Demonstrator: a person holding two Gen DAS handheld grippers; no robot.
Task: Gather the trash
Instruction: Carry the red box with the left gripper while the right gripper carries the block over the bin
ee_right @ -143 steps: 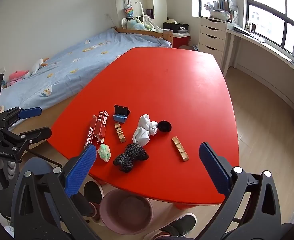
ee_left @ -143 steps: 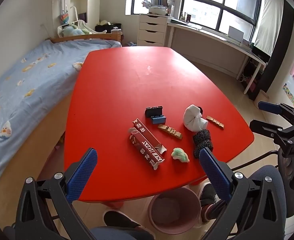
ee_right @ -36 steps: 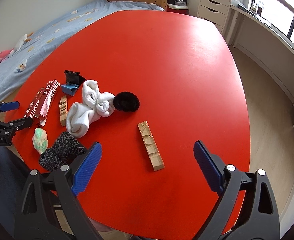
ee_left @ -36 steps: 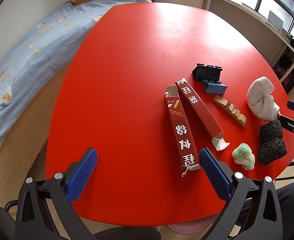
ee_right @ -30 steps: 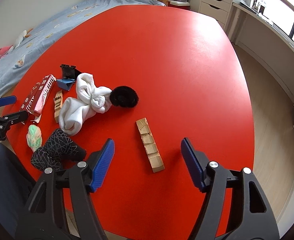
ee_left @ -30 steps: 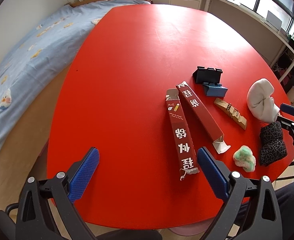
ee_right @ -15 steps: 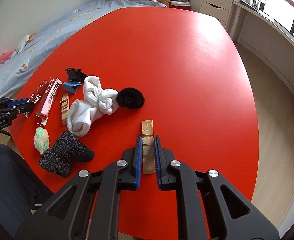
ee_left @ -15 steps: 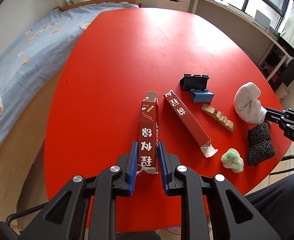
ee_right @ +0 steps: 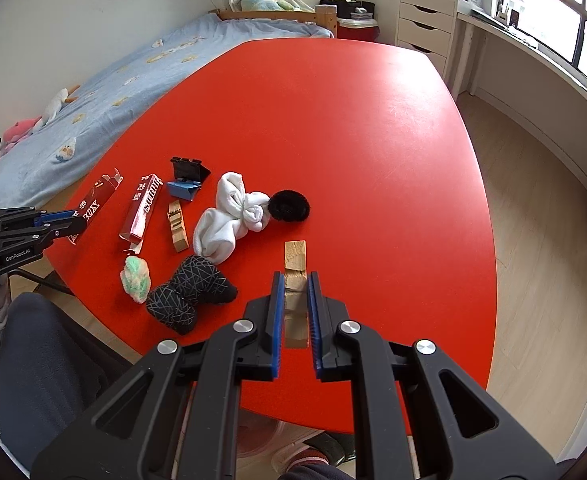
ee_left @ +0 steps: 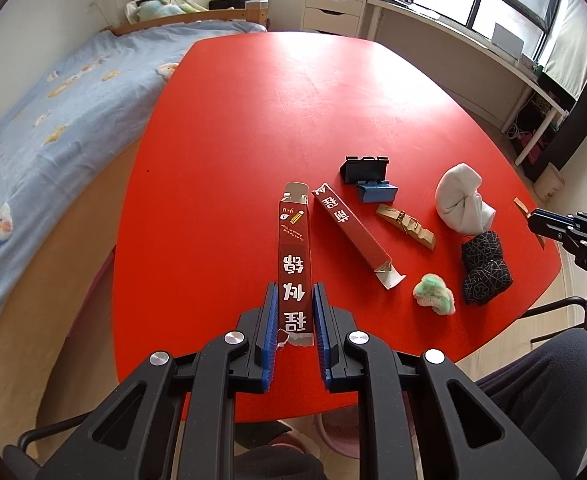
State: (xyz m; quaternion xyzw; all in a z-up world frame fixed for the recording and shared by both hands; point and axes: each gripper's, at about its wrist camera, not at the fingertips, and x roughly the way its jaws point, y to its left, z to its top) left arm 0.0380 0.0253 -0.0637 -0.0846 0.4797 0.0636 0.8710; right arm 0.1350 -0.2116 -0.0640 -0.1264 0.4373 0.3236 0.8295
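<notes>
My left gripper [ee_left: 293, 296] is shut on the near end of a long red carton [ee_left: 293, 248], held a little above the red table [ee_left: 253, 100]. It also shows at the left of the right wrist view [ee_right: 63, 218]. My right gripper [ee_right: 296, 280] is shut on a notched wooden block [ee_right: 295, 264], lifted near the table's front edge. A second red carton [ee_left: 351, 232], a green-white crumpled wad [ee_left: 433, 294] and a second wooden block [ee_left: 405, 226] lie on the table.
A white sock bundle [ee_right: 229, 216], a black patterned sock roll [ee_right: 189, 294], a black fuzzy puck [ee_right: 289, 206] and a blue-black plastic stand [ee_left: 369, 178] lie on the table. A pink bin [ee_left: 335, 436] stands below the front edge. A bed [ee_left: 33, 120] is at left.
Both grippers came down over the table and closed: the left on the red carton, the right on the wooden block. Both objects now sit slightly raised.
</notes>
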